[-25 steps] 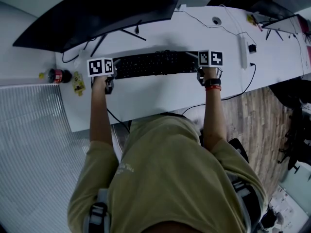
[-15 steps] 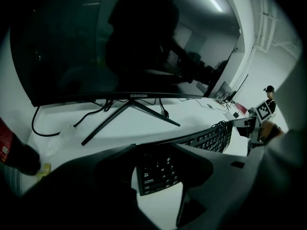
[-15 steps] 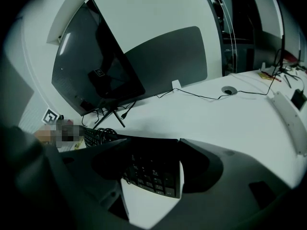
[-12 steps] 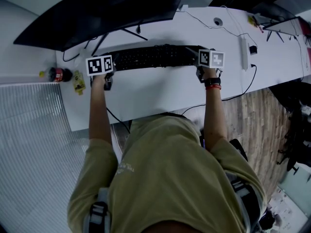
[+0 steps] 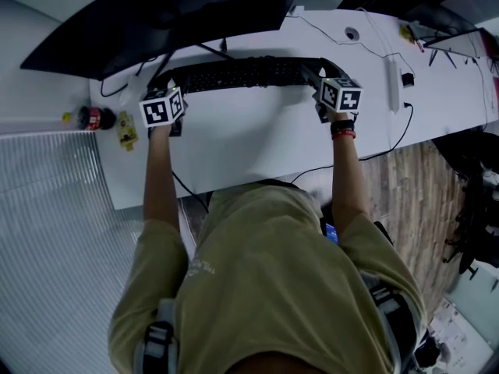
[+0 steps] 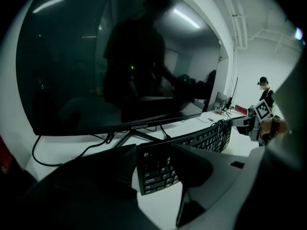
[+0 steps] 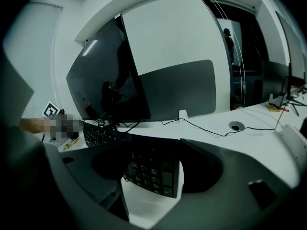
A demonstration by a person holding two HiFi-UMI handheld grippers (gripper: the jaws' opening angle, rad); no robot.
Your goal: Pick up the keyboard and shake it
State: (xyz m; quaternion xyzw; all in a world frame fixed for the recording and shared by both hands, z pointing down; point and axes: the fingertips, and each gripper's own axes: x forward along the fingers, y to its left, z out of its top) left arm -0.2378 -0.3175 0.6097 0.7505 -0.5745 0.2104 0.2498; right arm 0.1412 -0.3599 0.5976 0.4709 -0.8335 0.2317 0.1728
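Desk lies open below keyboard, ends pinched by left tool and right tool

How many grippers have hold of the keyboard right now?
2. The left gripper is clamped on the left end of the keyboard, and the right gripper on its right end. Both are in plain view. The keyboard appears to be held just clear of the desk.

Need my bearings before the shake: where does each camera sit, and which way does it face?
Head view: on the head, steeply down at the desk; torso and forearms show.
Left gripper view: on the left gripper, facing right along the keyboard; own jaws show.
Right gripper view: on the right gripper, facing left; own jaws show.
Shared: keyboard, monitor.
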